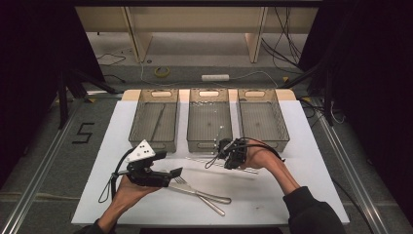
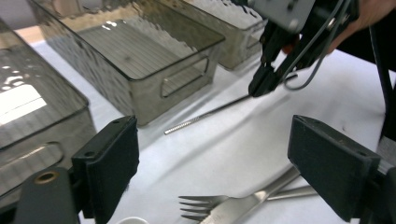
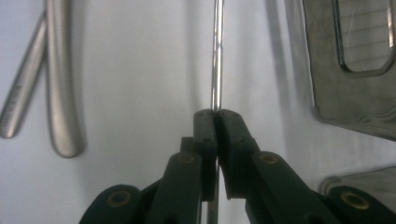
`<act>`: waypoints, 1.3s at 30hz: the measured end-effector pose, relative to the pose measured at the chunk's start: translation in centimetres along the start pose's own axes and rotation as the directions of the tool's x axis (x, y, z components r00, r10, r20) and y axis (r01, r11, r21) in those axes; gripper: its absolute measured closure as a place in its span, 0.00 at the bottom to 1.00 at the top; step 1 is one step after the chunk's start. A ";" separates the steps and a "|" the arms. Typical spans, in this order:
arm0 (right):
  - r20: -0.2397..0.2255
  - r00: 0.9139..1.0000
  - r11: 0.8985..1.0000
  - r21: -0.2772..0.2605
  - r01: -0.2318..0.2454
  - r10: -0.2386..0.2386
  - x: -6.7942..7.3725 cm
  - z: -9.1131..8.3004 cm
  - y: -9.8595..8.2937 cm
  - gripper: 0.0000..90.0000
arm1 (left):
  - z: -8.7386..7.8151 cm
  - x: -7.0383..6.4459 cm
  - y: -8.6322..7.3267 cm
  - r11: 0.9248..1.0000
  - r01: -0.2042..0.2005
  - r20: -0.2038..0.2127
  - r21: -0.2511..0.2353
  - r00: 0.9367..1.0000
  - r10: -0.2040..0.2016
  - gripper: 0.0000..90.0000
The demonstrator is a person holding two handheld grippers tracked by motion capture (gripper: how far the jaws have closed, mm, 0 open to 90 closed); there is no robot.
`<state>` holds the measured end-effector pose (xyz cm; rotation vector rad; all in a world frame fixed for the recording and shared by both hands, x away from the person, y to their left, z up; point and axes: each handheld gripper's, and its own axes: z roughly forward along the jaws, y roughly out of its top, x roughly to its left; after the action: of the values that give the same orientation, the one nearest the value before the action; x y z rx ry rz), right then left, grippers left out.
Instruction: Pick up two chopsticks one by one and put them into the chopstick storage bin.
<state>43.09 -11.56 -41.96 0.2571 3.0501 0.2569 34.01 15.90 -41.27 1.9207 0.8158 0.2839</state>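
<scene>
1. Now the right hand-held gripper point(image 3: 215, 116) pinches a thin metal rod point(image 2: 205, 115), which lies on the surface point(image 1: 302, 146) before the middle bin point(image 1: 209, 122).
2. Lift level, keeping the pinch firm.
3. Left hand-held gripper point(image 2: 212, 172) hangs wide open, empty, above the forks point(image 2: 224, 207).

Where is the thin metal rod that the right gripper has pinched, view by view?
High view: thin metal rod lies just before the middle bin.
Left gripper view: centre, slanting up to the right gripper.
Right gripper view: vertical, centre, between shut jaws.
Shared landmark: smoky clear plastic middle bin, beside the rod.
</scene>
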 end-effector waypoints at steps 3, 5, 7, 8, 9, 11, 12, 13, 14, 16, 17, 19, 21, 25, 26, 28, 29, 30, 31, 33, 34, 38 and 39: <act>0.007 1.000 1.000 -0.012 0.027 -0.027 0.8 -0.6 0.1 0.96 | 0.6 -0.2 0.1 0.999 -0.025 0.003 0.031 1.000 0.025 0.18; 0.007 0.999 0.999 -0.016 0.035 -0.035 1.4 -0.9 0.2 0.96 | 1.0 -0.2 0.3 0.998 -0.040 0.005 0.050 0.999 0.040 0.18; 0.007 0.999 0.998 -0.024 0.053 -0.053 1.7 -1.1 0.2 0.96 | 1.4 -0.1 0.4 0.997 -0.044 0.010 0.064 0.999 0.043 0.18; 0.014 0.998 0.998 -0.033 0.062 -0.061 1.9 -1.2 0.2 0.96 | 1.5 -0.1 0.4 0.996 -0.048 0.012 0.076 0.999 0.047 0.18; 0.014 0.998 0.998 -0.030 0.054 -0.054 2.1 -1.4 0.2 0.96 | 1.7 -0.1 0.4 0.995 -0.052 0.012 0.090 0.999 0.051 0.18; 0.016 0.997 0.997 -0.041 0.070 -0.070 2.3 -1.5 0.2 0.96 | 2.0 -0.1 0.4 0.992 -0.055 0.020 0.113 0.998 0.053 0.18; 0.016 0.997 0.996 -0.046 0.072 -0.071 2.5 -1.7 0.1 0.96 | 2.1 -0.1 0.5 0.990 -0.060 0.027 0.125 0.998 0.057 0.18; 0.012 0.998 0.997 -0.044 0.060 -0.060 2.7 -1.8 0.1 0.96 | 2.3 -0.2 0.5 0.989 -0.065 0.028 0.133 0.998 0.062 0.18; 0.017 0.998 0.997 -0.049 0.066 -0.065 2.9 -1.9 0.0 0.96 | 2.4 -0.2 0.6 0.987 -0.075 0.029 0.139 0.997 0.072 0.18; 0.027 0.997 0.996 -0.052 0.076 -0.074 3.2 -2.1 0.0 0.96 | 2.7 -0.3 0.9 0.984 -0.088 0.047 0.156 0.996 0.081 0.19; 0.034 0.996 0.995 -0.051 0.088 -0.086 3.4 -2.1 0.0 0.96 | 2.9 -0.4 1.0 0.980 -0.101 0.057 0.171 0.994 0.092 0.19; 0.032 0.995 0.995 -0.047 0.094 -0.092 3.9 -2.3 0.1 0.96 | 3.3 -0.7 1.2 0.971 -0.130 0.077 0.201 0.990 0.117 0.20; 0.037 0.993 0.992 -0.055 0.109 -0.108 4.3 -2.3 0.1 0.96 | 3.6 -1.1 1.3 0.964 -0.167 0.088 0.205 0.984 0.152 0.22; 0.037 0.992 0.991 -0.049 0.125 -0.124 5.0 -2.5 0.1 0.96 | 4.1 -1.7 1.5 0.938 -0.234 0.129 0.256 0.970 0.207 0.26; 0.038 0.991 0.990 -0.053 0.127 -0.125 5.1 -2.5 0.0 0.96 | 4.3 -1.9 1.5 0.931 -0.247 0.141 0.269 0.966 0.216 0.27; 0.039 0.990 0.989 -0.055 0.138 -0.136 5.3 -2.5 -0.1 0.96 | 4.4 -2.1 1.5 0.922 -0.271 0.162 0.276 0.959 0.233 0.31; 0.035 0.991 0.990 -0.053 0.133 -0.132 5.4 -2.6 -0.1 0.96 | 4.5 -2.2 1.5 0.921 -0.275 0.167 0.276 0.957 0.235 0.33; 0.041 0.989 0.987 -0.057 0.147 -0.145 5.5 -2.6 -0.1 0.96 | 4.6 -2.3 1.6 0.916 -0.284 0.176 0.282 0.954 0.242 0.34; 0.033 0.988 0.987 -0.046 0.152 -0.150 5.6 -2.8 -0.1 0.96 | 4.7 -2.4 1.6 0.910 -0.295 0.186 0.290 0.951 0.249 0.37; 0.034 0.987 0.986 -0.053 0.158 -0.157 5.9 -2.9 0.0 0.96 | 5.0 -2.6 1.6 0.901 -0.316 0.198 0.299 0.944 0.265 0.41; 0.035 0.987 0.985 -0.056 0.161 -0.159 6.0 -2.9 0.1 0.96 | 5.1 -2.8 1.5 0.896 -0.327 0.202 0.301 0.940 0.275 0.43; 0.042 0.984 0.983 -0.064 0.174 -0.172 6.3 -3.0 0.2 0.96 | 5.4 -3.1 1.5 0.878 -0.361 0.231 0.313 0.926 0.299 0.51; 0.043 0.984 0.982 -0.061 0.177 -0.175 6.4 -3.0 0.2 0.96 | 5.4 -3.2 1.5 0.872 -0.373 0.237 0.316 0.921 0.308 0.53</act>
<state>36.61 -10.72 -39.29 -0.0123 2.9962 0.3345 35.03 9.58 -42.07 2.3979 0.4178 0.1780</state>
